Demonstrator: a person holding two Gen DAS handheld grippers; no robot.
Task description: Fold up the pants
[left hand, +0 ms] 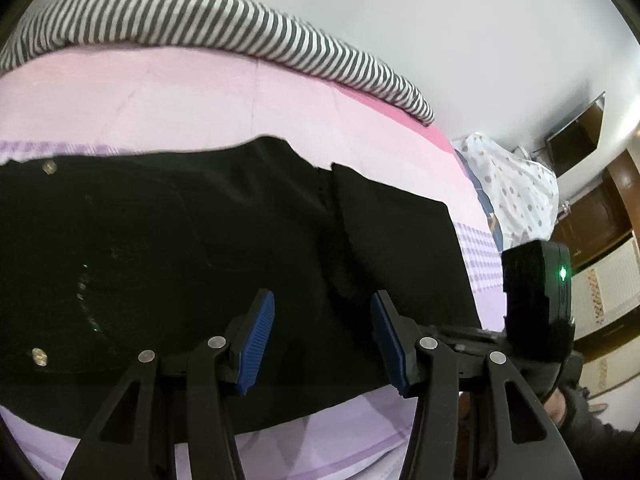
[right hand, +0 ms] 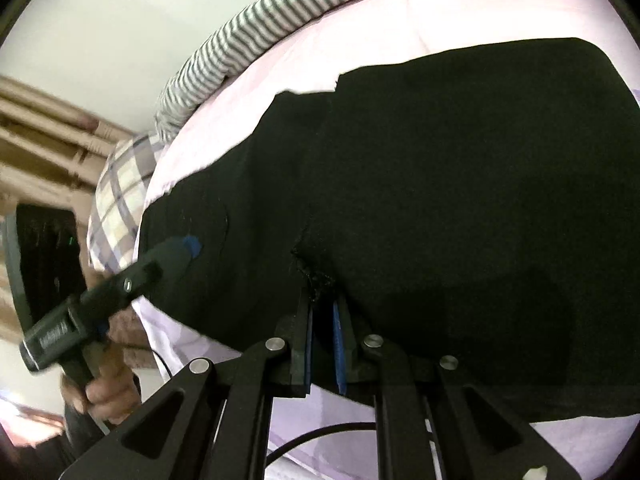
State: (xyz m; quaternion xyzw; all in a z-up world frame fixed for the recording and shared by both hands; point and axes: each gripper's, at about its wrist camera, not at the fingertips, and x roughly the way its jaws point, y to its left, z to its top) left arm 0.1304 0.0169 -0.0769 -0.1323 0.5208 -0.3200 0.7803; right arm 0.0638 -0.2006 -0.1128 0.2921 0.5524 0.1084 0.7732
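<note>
Black pants (left hand: 200,240) lie flat on a pink bed sheet (left hand: 160,92), partly folded, with metal buttons at the left. My left gripper (left hand: 322,304) is open just above the pants' near part, holding nothing. In the right wrist view the pants (right hand: 460,160) fill the middle. My right gripper (right hand: 322,300) is shut on a bunched fold of the black fabric near the near edge. The left gripper (right hand: 188,246) also shows there at the left, over the pants' left end, held by a hand.
A grey-and-white striped blanket (left hand: 200,16) runs along the far side of the bed. A dotted white cloth (left hand: 516,188) lies off the bed's right. A checked pillow (right hand: 124,184) sits at the bed's left end. A black cable (right hand: 320,436) runs below the bed edge.
</note>
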